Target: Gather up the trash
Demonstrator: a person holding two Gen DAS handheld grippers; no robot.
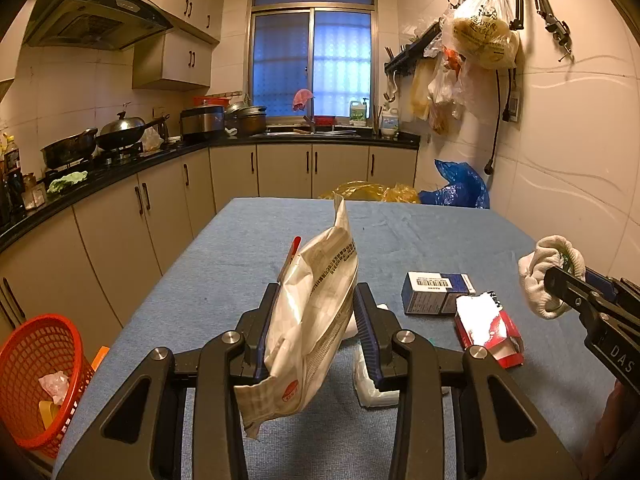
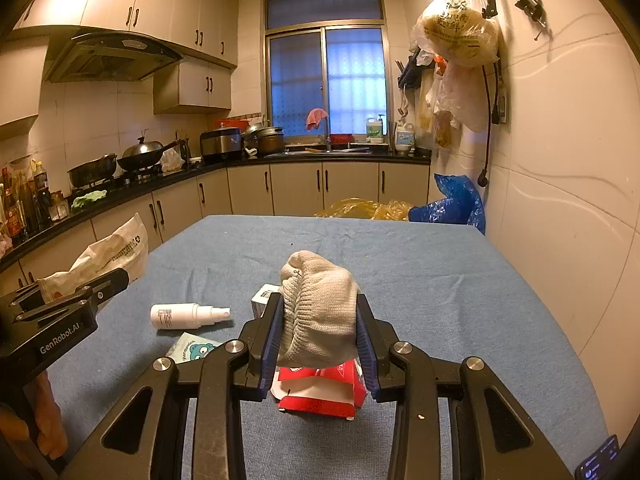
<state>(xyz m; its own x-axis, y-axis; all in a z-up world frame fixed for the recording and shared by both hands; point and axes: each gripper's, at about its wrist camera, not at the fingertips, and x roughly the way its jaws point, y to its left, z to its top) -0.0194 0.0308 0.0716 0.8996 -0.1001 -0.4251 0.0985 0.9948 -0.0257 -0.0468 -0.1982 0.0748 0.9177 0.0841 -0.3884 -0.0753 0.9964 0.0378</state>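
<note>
We see left gripper (image 1: 316,328) clamped on crumpled white printed bag (image 1: 312,320) above bench (image 1: 240,248); right gripper (image 2: 320,340) (marked "GenRobot.AI" on its twin) pinching balled grey knit cloth (image 2: 316,308); red basket (image 1: 36,376) beside bench, left.

We see our matte black plastic left gripper (image 1: 316,328) and right gripper (image 2: 320,340): ribbed blue pads, silver round screws, white "GenRobot.AI" lettering.
</note>
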